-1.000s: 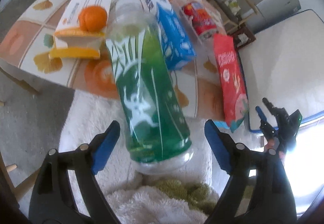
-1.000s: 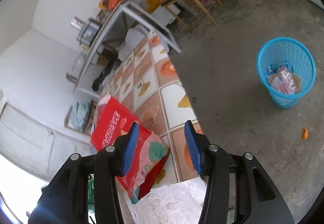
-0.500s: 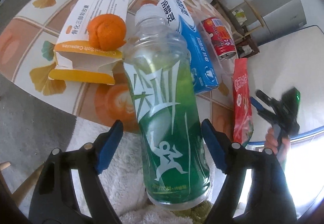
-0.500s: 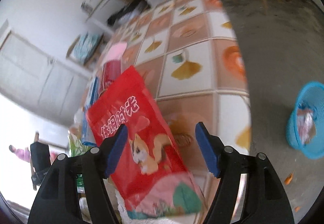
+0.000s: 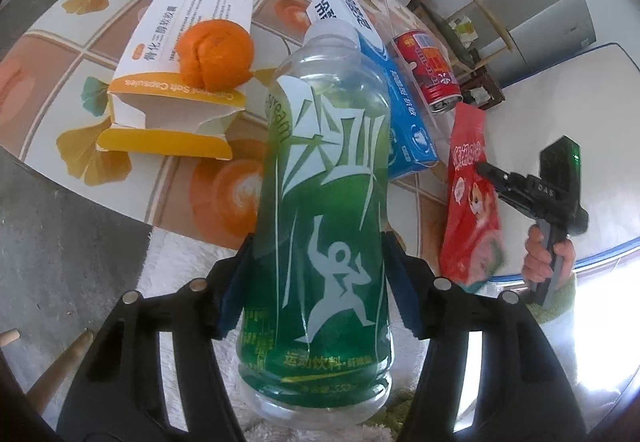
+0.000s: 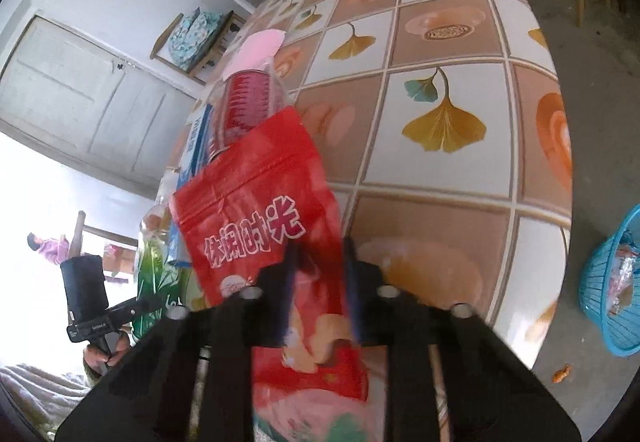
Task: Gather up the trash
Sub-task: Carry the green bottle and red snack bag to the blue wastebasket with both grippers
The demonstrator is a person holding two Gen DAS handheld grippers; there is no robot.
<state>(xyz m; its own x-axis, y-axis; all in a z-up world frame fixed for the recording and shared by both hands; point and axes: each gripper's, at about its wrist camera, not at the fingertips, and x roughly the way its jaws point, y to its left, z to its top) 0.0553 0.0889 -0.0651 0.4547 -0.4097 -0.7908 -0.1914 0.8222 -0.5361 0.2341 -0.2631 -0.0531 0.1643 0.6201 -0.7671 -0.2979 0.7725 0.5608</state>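
The left gripper is closing on the green bottle, blue pads against its lower body, long axis running away along the fingers, base nearest. The right gripper is closing on the red snack pouch, a flat printed bag at the table edge. The blue basket stands on the floor to its right.

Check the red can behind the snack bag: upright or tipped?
Tipped. The red can lies on its side on the table, its end facing the camera.
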